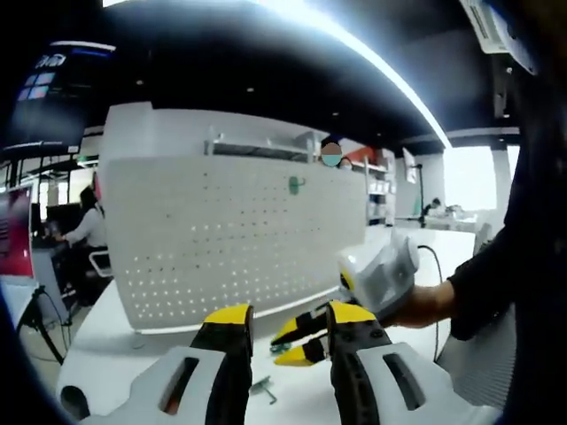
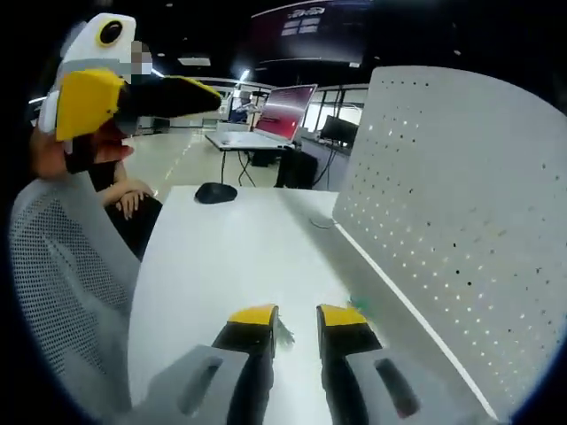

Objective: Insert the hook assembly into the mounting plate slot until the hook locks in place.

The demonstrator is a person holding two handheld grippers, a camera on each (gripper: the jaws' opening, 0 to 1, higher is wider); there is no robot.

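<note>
Left gripper view: green hook [image 1: 296,185] upright on pegboard [image 1: 221,239].

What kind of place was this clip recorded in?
Most likely an open-plan office or lab: a long ceiling light strip, a laptop on a far desk, a seated person working, and a white pegboard standing on a white table.

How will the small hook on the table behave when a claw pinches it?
The hook looks tiny and thin, so probably light and apt to skid on the smooth white table. It lies flat, so likely hard to get under; it could twist between the pads.
</note>
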